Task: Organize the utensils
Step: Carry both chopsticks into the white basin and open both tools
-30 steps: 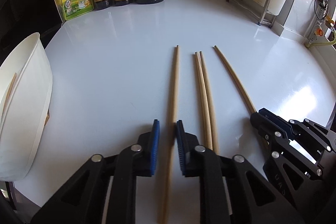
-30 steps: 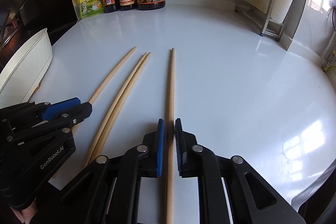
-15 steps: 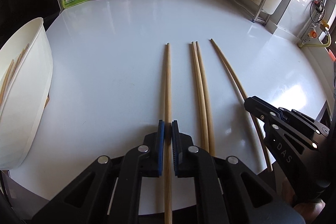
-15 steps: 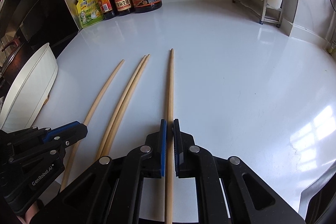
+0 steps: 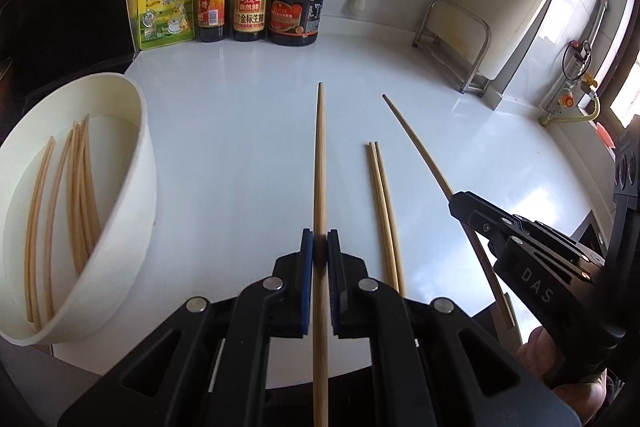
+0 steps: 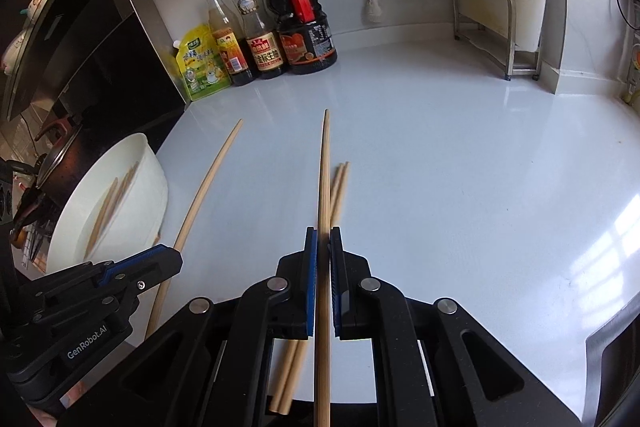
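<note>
**Two chopsticks lifted, two left on the counter**

While each gripper grips one chopstick, a pair of chopsticks lies side by side on the white counter, near its front edge. The left gripper has its blue pads pressed narrow onto a single left chopstick, which points straight ahead toward the back of the counter. The right gripper is likewise clamped narrow on the right chopstick, whose tip overlaps the resting pair in the right wrist view. Both held sticks appear raised off the surface, though the height cannot be judged.

At the counter's left edge stands the white tub, already holding several chopsticks. Sauce bottles line the back edge.

The likely next move is carrying both sticks to the tub. Each stick is pinched near its thick end, so the long front part could pivot or slip in the pads. Two sticks swinging left together could also cross, or a tip could strike the tub's rim and knock the stick loose.
</note>
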{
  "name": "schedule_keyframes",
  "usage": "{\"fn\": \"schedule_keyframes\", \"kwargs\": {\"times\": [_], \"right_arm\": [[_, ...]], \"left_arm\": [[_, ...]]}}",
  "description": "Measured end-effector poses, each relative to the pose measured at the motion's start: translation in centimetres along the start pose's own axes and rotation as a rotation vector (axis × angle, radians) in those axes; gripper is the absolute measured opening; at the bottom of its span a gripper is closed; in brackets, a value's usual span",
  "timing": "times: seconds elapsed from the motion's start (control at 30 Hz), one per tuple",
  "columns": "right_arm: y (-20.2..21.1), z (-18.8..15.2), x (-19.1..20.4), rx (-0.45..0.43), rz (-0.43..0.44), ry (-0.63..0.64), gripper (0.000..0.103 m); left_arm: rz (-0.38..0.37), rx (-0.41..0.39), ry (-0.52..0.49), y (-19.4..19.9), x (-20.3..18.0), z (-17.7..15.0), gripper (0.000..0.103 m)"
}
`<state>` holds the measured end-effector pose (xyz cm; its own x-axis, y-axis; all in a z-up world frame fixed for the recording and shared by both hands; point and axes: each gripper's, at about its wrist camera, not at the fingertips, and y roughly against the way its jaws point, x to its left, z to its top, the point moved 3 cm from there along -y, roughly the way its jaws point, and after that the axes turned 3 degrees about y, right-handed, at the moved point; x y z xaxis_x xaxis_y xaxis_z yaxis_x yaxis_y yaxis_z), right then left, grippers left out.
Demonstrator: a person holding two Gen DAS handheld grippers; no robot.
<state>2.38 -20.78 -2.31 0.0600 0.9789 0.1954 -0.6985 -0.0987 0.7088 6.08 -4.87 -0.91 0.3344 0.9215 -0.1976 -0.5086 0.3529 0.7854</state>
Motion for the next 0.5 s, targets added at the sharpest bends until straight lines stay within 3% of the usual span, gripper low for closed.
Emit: {"fn": "schedule_keyframes", "kwargs": {"times": [0.23,0.5], "right_arm": [[0.5,2.3,6.1,-0.044,0.077,0.053,0.006],[-2.6,4.0,14.6,-0.009,0.194,0.135,0.006]], "left_arm": [[0.030,-0.101,0.043,4.5,5.2,1.8,0.008],[0.122,-0.193,0.129,8.4,13.1,2.9,0.008]]}}
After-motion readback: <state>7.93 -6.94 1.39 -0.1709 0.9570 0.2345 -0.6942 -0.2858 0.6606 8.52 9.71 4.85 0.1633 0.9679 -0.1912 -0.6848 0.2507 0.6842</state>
